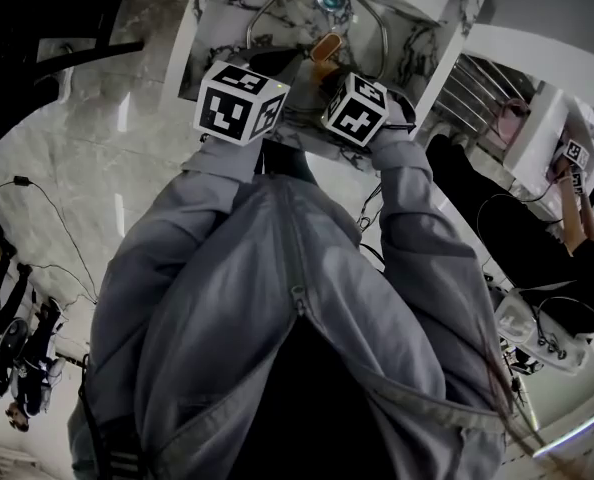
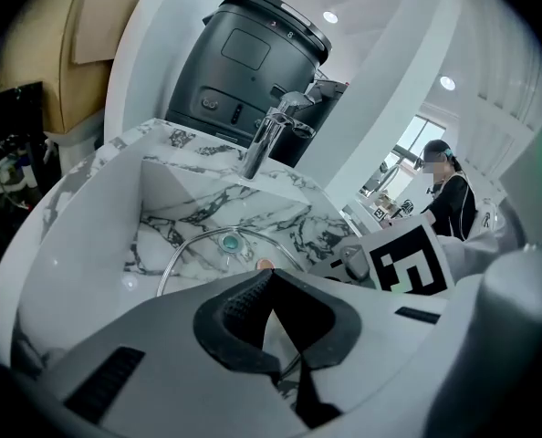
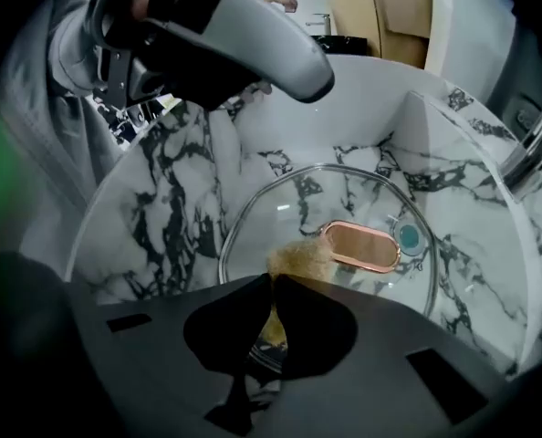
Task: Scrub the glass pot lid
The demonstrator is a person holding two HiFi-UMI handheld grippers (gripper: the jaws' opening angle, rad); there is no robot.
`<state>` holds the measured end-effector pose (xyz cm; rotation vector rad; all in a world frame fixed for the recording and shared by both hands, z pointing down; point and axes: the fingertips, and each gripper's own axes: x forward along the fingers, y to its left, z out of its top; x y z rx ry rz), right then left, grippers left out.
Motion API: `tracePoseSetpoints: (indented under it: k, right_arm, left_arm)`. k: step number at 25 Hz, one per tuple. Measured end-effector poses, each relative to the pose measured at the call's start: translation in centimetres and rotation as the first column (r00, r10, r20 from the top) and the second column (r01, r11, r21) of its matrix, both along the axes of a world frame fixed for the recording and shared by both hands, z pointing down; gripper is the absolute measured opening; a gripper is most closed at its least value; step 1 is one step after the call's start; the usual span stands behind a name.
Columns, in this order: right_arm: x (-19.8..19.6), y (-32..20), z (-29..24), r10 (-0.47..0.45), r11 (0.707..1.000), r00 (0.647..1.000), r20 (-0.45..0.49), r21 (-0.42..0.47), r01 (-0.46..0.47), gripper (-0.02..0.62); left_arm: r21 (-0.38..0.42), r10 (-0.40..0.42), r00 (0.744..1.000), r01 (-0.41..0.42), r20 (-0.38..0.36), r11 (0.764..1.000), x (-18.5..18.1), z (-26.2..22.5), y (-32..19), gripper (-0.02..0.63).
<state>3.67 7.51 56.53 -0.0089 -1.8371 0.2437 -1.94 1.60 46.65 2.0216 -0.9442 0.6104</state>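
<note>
- Left gripper view: our left tongs (image 2: 269, 276) have their tips pressed together. We cannot tell whether anything thin is pinched lower down between them. Past them is the marble sink (image 2: 189, 199), with the glass pot lid (image 2: 207, 258) lying in its basin. A teal drain plug (image 2: 230, 241) shows through the glass. The tap (image 2: 266, 140) stands at the far rim, and a dark appliance (image 2: 253, 62) stands behind it. The marker cube (image 2: 408, 263) of our other tongs is just to the right. A person (image 2: 449, 199) sits well back in the room.
- Right gripper view: our right tongs (image 3: 273, 281) are clamped on a golden-brown scouring pad (image 3: 300, 258). The pad sticks out past the tips and sits against the glass, just beside the lid's copper-coloured handle (image 3: 360, 245). The handle faces up near the middle of the lid. The body of the left tongs crosses the top of the view, above the sink's near wall.
- Head view: both tongs reach over the sink, close together, with their marker cubes side by side. Our grey sleeves (image 1: 227, 228) fill the middle of the view. The lid's rim curves through the basin beyond the cubes, and its handle shows between them. More people (image 1: 537, 218) work at a surface to the right.
</note>
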Motion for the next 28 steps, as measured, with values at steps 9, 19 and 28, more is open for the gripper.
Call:
tracePoseSetpoints:
  k: [9, 19, 28]
  right_arm:
    - [-0.5, -0.5, 2.5, -0.044, 0.999, 0.997, -0.058, 0.025, 0.045, 0.043]
    - [-0.9, 5.3, 3.3, -0.13, 0.972, 0.99, -0.058, -0.206, 0.116, 0.043]
    - [-0.8, 7.1, 2.3, -0.05, 0.939, 0.998, -0.03, -0.342, 0.037, 0.043]
  left_arm:
    - [-0.009, 0.0, 1.0, 0.0, 0.0, 1.0, -0.4, 0.5, 0.4, 0.014]
    - [-0.01, 0.009, 1.0, -0.009, -0.008, 1.0, -0.3, 0.3, 0.5, 0.014]
    - [-0.01, 0.022, 1.0, -0.022, -0.011, 1.0, -0.2, 0.2, 0.7, 0.014]
